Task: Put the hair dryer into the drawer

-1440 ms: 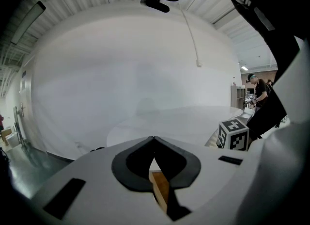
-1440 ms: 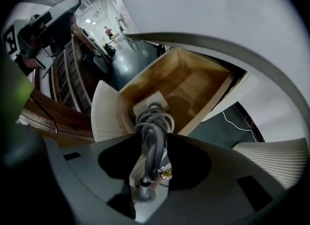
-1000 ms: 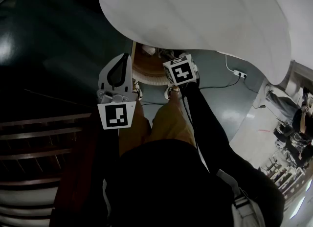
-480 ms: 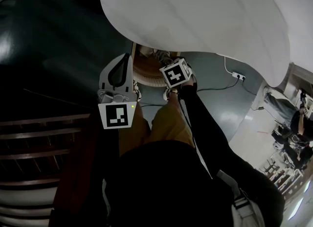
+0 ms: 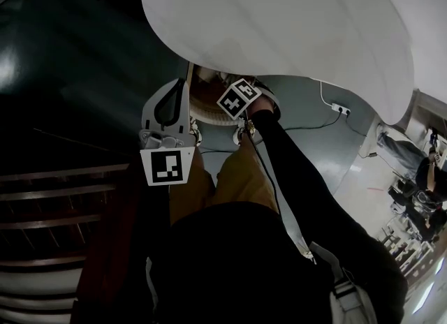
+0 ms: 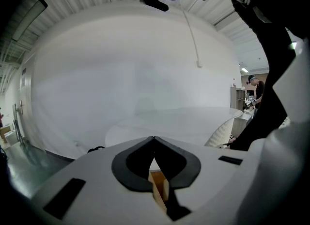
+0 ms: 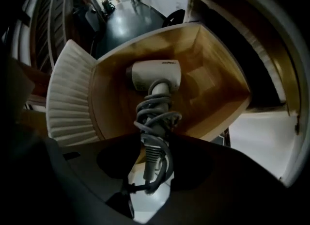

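A white hair dryer (image 7: 155,73) with its grey cord wound round the handle hangs head-down inside the open wooden drawer (image 7: 213,73). Its handle runs up between the jaws of my right gripper (image 7: 150,170), which points down into the drawer. Those jaws have just been opening, and the handle and cord still fill the gap between them. In the head view only this gripper's marker cube (image 5: 237,99) shows above the drawer (image 5: 209,102). My left gripper (image 6: 154,139) is shut on nothing and stays beside the drawer's left edge (image 5: 183,85).
A big white rounded tabletop (image 5: 293,22) overhangs the drawer. The drawer has a white ribbed front (image 7: 68,98). My tan-trousered legs (image 5: 241,176) stand just below it. A power strip (image 5: 341,106) with a cable lies on the dark floor. Wooden slats (image 5: 56,197) fill the left side.
The right gripper's marker cube has slid up and left in the head view, over the drawer, and rolled. The left gripper has stayed where it was.
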### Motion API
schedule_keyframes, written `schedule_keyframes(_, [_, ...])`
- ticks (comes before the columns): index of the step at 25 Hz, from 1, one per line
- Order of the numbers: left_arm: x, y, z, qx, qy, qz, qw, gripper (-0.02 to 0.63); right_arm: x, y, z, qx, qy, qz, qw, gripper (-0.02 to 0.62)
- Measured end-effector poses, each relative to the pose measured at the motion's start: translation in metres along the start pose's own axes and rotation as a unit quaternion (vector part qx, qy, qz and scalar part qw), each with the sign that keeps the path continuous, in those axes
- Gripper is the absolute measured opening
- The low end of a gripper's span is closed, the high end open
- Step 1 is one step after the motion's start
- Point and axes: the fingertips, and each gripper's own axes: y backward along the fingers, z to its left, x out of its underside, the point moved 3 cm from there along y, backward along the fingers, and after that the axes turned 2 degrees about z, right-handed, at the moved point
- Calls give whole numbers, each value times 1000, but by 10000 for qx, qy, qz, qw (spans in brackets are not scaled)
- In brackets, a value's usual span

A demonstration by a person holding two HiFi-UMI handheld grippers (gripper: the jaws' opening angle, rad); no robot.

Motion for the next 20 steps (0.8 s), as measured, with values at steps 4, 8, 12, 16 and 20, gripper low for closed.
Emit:
schedule_keyframes(4, [2,1,0,-5,33,49,10000,15,0,-11,1,551,489,-168,9971,229])
schedule_keyframes(8, [5,1,-1,18,25,112,9999,15,-2,-24,0,575,911,167,9940,253])
schedule_keyframes(12, [5,2,-2,5,56,77,10000,15,-4,-21,-5,371,639,-84,9972,213])
schedule_keyframes(16, [9,3,-3,68,62,74,9999,15,-8,4,-17,565,-294,-1047,9925,204])
schedule_keyframes(20, [10,1,-3,104,115,70,9999,15,5,13,-14,318,-1699,-1206,9775,204])
